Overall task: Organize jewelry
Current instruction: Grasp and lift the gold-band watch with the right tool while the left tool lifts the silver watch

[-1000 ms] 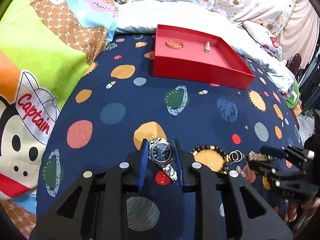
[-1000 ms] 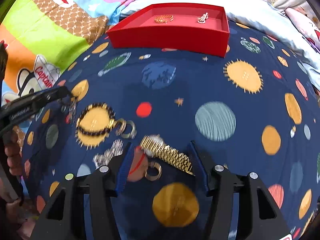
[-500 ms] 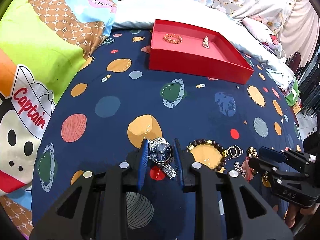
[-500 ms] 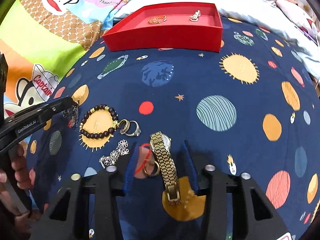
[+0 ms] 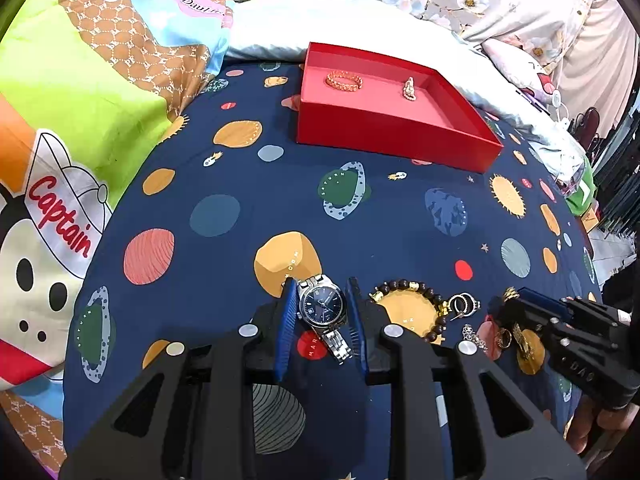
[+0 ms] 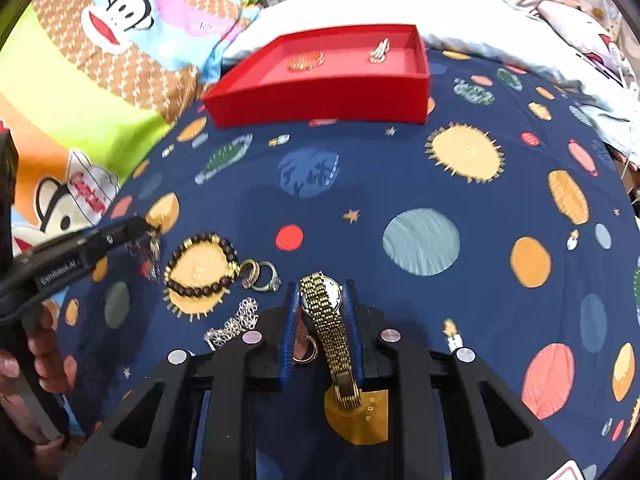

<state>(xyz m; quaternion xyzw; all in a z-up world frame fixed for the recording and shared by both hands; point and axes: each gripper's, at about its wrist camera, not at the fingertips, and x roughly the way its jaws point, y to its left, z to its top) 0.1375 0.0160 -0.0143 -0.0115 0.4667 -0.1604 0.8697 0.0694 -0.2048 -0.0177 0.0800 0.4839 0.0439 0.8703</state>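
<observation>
My left gripper (image 5: pixel 321 300) is shut on a silver watch with a blue dial (image 5: pixel 323 307), just above the bedspread. My right gripper (image 6: pixel 322 300) is shut on a gold watch (image 6: pixel 326 312) whose band hangs down between the fingers. A red tray (image 5: pixel 440 136) at the back holds a gold bracelet (image 5: pixel 344 80) and a small silver piece (image 5: pixel 409 89). A dark bead bracelet (image 6: pixel 200 266), two rings (image 6: pixel 262 276), a silver chain (image 6: pixel 234 324) and a gold ring (image 6: pixel 306 354) lie on the spread between the grippers.
The navy planet-print bedspread (image 5: pixel 400 220) covers the bed. A cartoon-print quilt (image 5: pixel 60 120) lies at the left, white and floral bedding (image 5: pixel 440 12) behind the tray. The bed edge drops off at the right (image 5: pixel 592 216).
My right gripper has closed on the gold watch and lifted it a little. My left gripper still holds the silver watch and has barely moved.
</observation>
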